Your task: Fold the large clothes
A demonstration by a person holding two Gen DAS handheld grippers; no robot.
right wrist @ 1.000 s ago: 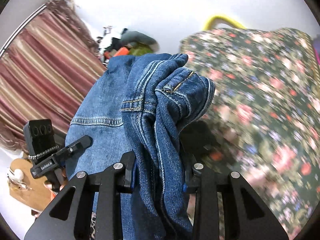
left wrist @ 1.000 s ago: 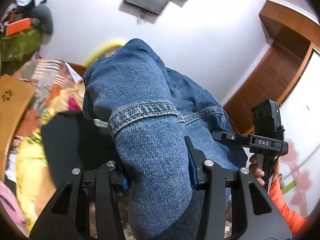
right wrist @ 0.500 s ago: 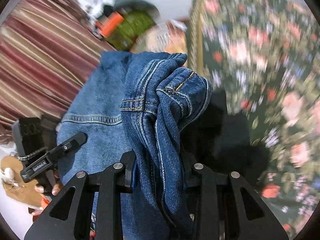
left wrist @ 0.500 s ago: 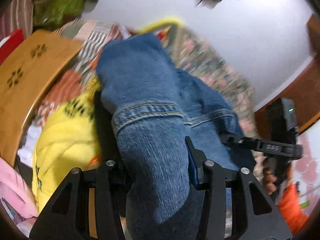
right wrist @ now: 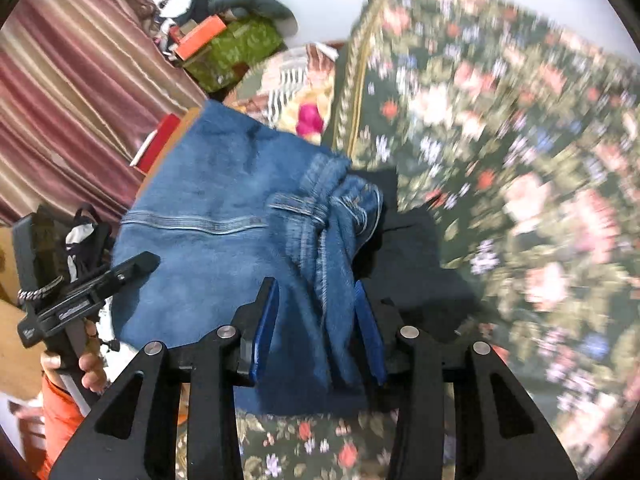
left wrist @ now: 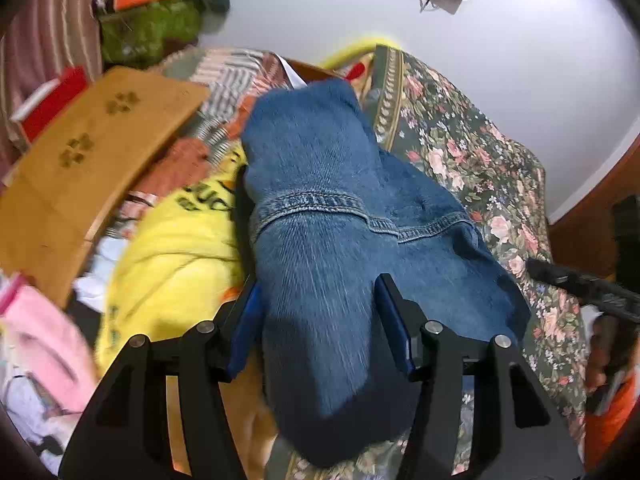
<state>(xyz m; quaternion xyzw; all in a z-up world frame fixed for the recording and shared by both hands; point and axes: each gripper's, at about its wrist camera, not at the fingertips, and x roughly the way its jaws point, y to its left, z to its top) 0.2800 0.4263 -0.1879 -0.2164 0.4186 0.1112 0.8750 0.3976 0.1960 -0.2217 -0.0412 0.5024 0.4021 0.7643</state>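
**Two grippers let go as the jeans come down on the bed**

Both of my grippers have just changed state. A second ago each was clamped on denim held up against the wall; now the jeans (left wrist: 320,216) have dropped onto the floral bedspread (left wrist: 472,160), and the fingers have spread.

On the left, my left gripper (left wrist: 320,320) stands parted, blue pads clear of the cloth on both sides, the denim draped loosely between them. On the right, my right gripper (right wrist: 316,320) is likewise apart, the bunched waistband hanging in the gap.

I judge the garment is being laid down, ready for regripping and folding.

Only the left view shows the yellow garment (left wrist: 176,248) and wooden board (left wrist: 88,152) beside the jeans. Only the right view shows the dark cloth (right wrist: 412,264) underneath.
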